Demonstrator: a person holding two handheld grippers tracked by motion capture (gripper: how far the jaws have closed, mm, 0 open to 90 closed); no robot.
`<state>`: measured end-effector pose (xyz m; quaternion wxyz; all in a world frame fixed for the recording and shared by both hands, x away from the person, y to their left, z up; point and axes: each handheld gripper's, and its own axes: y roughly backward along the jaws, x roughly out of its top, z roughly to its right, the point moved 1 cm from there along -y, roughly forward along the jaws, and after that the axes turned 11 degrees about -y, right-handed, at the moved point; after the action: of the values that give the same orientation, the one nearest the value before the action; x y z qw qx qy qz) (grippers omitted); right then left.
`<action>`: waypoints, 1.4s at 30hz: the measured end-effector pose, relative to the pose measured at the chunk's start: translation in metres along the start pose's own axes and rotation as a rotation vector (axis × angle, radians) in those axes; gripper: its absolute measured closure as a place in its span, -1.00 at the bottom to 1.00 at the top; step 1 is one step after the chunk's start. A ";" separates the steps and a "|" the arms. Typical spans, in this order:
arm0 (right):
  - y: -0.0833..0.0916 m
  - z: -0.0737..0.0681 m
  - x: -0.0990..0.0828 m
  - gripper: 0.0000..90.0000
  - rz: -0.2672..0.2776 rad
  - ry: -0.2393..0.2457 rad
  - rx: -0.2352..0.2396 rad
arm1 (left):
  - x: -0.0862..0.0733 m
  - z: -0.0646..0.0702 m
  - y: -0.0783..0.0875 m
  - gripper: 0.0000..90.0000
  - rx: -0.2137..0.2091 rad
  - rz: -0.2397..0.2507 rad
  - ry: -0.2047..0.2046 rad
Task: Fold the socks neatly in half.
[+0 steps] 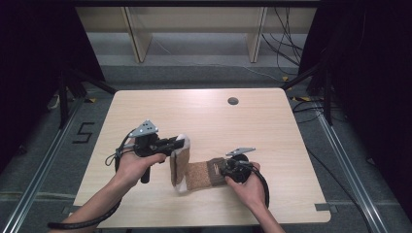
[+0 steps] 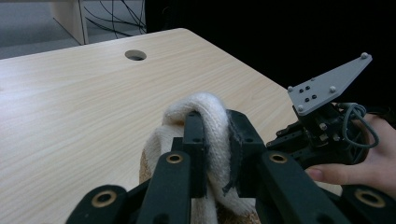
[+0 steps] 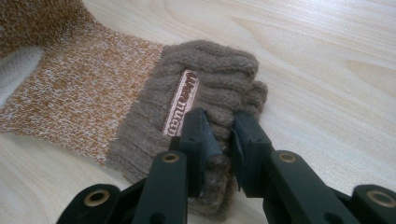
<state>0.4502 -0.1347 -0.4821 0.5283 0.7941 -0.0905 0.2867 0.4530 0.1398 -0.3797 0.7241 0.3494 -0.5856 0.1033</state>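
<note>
Desk: a pale wood-grain desk [image 1: 145, 107] with a round cable hole [image 1: 233, 101] near its far edge.
Sock: a knitted sock [image 1: 197, 174] with an orange-and-white speckled body, a cream toe and a brown ribbed cuff, lies near the front middle of the desk; the toe end is lifted and folded up, the cuff end lies on the wood.
Left gripper: the black two-jaw left gripper [image 1: 180, 143] is closed tight on the cream toe [image 2: 212, 116], holding it above the desk.
Right gripper: the black right gripper [image 1: 219, 168] pinches the brown cuff [image 3: 205, 79] just beside its woven label [image 3: 182, 102].
</note>
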 end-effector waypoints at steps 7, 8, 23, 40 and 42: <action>0.000 0.000 0.000 0.69 -0.001 -0.001 0.000 | 0.001 0.005 -0.005 0.75 -0.007 0.002 -0.009; 0.000 0.000 0.000 0.69 0.000 0.000 0.000 | 0.001 0.005 -0.005 0.75 -0.007 0.002 -0.009; 0.000 0.000 0.000 0.69 0.001 -0.003 0.003 | 0.002 0.011 -0.013 0.75 -0.010 -0.004 -0.034; -0.001 0.000 -0.001 0.69 0.011 -0.004 0.002 | 0.002 0.023 -0.027 0.75 -0.023 -0.012 -0.064; 0.000 0.000 0.000 0.69 0.005 -0.004 0.001 | 0.002 0.025 -0.029 0.75 -0.024 -0.016 -0.065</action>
<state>0.4499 -0.1345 -0.4825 0.5270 0.7947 -0.0933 0.2866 0.4508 0.1023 -0.3875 0.7097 0.3487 -0.6071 0.0791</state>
